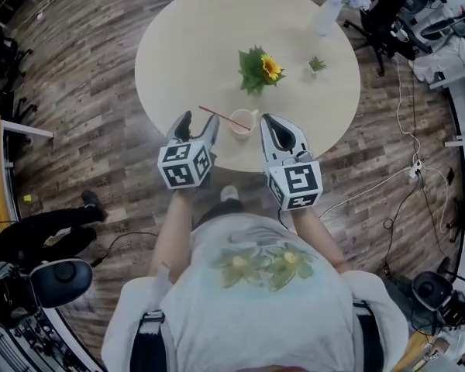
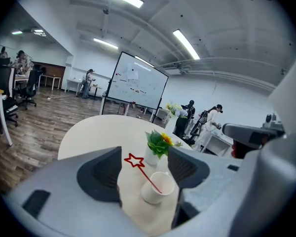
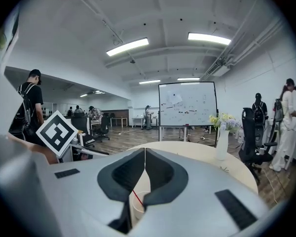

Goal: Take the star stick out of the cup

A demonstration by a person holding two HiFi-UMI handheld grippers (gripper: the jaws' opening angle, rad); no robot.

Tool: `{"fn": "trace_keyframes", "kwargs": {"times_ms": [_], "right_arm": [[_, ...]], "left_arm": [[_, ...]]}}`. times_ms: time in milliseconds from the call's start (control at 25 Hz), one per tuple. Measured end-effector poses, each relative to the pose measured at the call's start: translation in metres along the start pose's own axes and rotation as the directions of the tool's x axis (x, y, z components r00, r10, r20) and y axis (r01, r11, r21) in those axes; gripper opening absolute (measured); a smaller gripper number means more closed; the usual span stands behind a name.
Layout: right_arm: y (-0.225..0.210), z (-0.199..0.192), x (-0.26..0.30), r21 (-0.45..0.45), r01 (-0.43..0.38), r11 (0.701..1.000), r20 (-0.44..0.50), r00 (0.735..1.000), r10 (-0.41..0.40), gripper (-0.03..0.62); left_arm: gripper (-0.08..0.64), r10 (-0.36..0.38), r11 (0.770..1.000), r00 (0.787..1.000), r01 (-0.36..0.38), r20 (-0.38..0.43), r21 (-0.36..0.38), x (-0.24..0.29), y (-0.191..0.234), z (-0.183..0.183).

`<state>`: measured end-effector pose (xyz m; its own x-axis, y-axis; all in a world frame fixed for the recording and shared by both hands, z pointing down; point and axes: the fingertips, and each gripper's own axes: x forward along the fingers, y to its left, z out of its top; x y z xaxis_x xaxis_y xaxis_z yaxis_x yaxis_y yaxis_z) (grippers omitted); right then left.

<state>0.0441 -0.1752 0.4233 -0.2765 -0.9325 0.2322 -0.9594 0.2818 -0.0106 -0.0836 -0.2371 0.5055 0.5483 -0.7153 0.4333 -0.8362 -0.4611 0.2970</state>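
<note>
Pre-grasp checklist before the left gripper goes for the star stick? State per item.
1. Left gripper jaws apart: ok, open with nothing gripped.
2. Star stick in the cup: ok, leaning out to the left, star above the rim.
3. Stick lined up between the left jaws: ok in the left gripper view, neither jaw touching it.
4. Right gripper ready to steady the cup: not ok, jaws shut, on nothing.
5. Sunflower pot clear of the path: ok, behind the cup, apart.
6. Cup upright: ok.
</note>
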Motion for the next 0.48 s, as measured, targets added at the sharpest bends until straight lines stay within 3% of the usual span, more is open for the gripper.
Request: {"fn": "trace_keyframes", "kwargs": {"times_ms": [480], "right_arm": [[-0.001,-0.008,0.017,0.009,0.031,0.999,-0.02,0.999,-0.031,0.018]], "left_arm": [[0.275,-0.058,0.997,0.996,0.054,-0.064,-0.061,0.03,0.017,-0.02]]}}
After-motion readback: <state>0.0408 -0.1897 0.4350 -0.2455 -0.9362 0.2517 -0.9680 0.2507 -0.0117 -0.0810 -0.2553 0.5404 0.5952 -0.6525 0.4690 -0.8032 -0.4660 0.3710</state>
